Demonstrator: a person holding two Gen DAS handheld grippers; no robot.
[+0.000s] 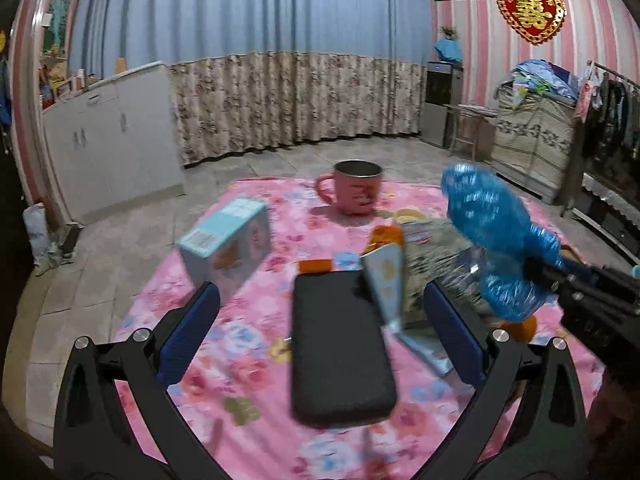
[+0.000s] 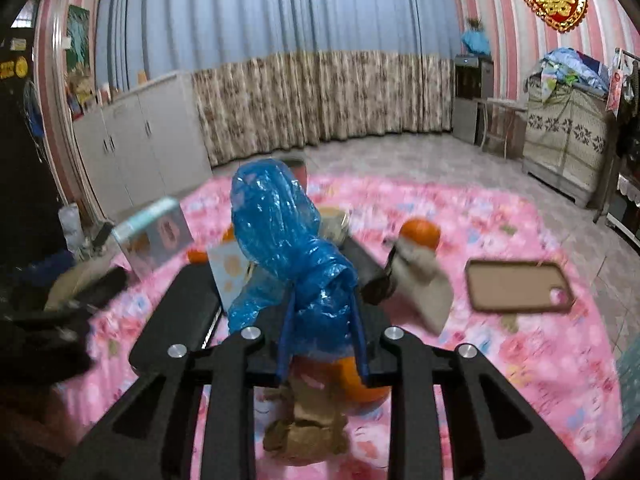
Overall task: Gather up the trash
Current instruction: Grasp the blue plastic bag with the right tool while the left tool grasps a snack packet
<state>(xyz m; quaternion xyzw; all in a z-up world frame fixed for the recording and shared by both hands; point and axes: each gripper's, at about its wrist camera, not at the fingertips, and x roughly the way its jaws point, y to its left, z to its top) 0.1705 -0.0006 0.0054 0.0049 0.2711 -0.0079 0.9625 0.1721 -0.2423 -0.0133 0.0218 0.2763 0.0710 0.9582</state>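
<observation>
My right gripper (image 2: 322, 312) is shut on a crumpled blue plastic bag (image 2: 288, 240) and holds it above the pink flowered table; the bag also shows in the left wrist view (image 1: 496, 240), at the right. My left gripper (image 1: 320, 300) is open and empty, its blue pads on either side of a black flat case (image 1: 340, 348) and above it. A torn pale-blue carton flap (image 1: 386, 280) stands beside the case. Crumpled brown paper (image 2: 420, 280) and a paper wad (image 2: 308, 428) lie on the table.
A pink mug (image 1: 356, 188) stands at the table's far side. A light-blue box (image 1: 228, 240) stands at the left. Oranges (image 2: 420, 232) and a brown phone case (image 2: 520, 286) lie on the pink cloth (image 2: 520, 360). White cabinets and curtains stand beyond.
</observation>
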